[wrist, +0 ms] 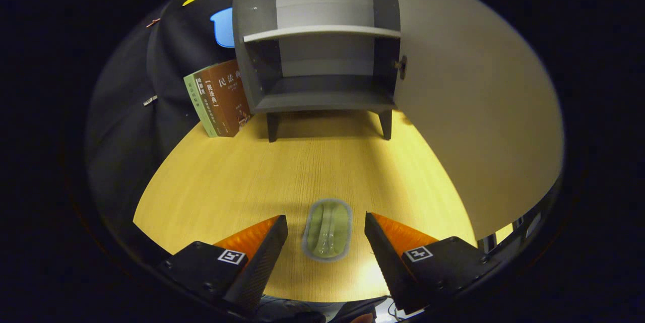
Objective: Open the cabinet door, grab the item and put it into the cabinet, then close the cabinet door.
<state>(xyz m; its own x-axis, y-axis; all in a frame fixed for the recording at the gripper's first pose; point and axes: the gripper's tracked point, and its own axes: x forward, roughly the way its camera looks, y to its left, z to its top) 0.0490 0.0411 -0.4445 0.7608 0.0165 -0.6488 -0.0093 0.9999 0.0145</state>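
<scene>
Jaws of the gripper stand released, wide on both sides of the pouch at lower centre, probably to close on it, while the cabinet at top centre has its door swung right, books leaning at its left.

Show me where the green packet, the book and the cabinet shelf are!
green packet [327, 230], gripper view, its middle, between the open fingers.
book [221, 97], gripper view, its front cover, left of the cabinet.
cabinet shelf [322, 32], gripper view, its front edge.
</scene>
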